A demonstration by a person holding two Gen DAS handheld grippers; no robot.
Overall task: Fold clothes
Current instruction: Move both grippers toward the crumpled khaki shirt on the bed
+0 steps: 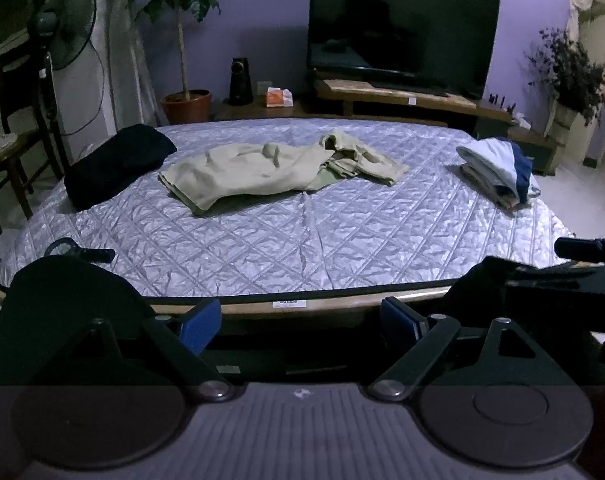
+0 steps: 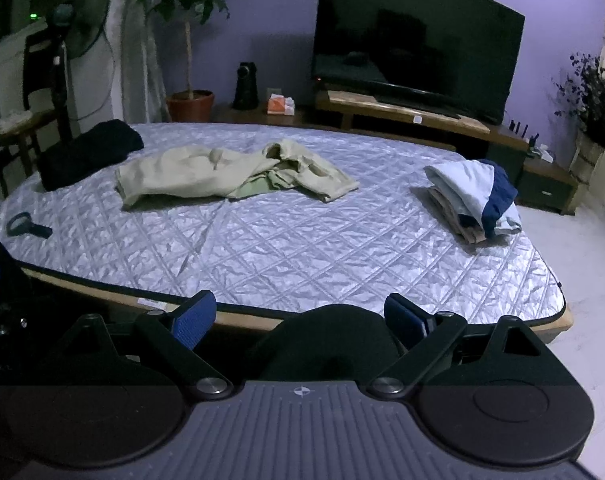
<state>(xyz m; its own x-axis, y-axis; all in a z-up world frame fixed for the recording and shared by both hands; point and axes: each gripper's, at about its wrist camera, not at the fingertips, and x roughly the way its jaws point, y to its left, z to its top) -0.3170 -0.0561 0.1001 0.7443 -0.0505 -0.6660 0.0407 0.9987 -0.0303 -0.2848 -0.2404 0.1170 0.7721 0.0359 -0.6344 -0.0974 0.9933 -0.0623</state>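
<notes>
jaws of left gripper (image 1: 301, 322) and right gripper (image 2: 300, 320): both spread, empty, held off the near edge of the quilted bed (image 1: 302, 248). beige garment (image 1: 270, 168): crumpled mid-bed, far beyond both, long axis crosswise; sits a little toward the left gripper's side, likely nearer it.

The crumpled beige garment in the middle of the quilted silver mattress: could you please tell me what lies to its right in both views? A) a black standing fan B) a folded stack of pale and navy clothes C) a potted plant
B: the folded stack of pale and navy clothes sits near the mattress's right edge, right of the crumpled beige garment.
</notes>
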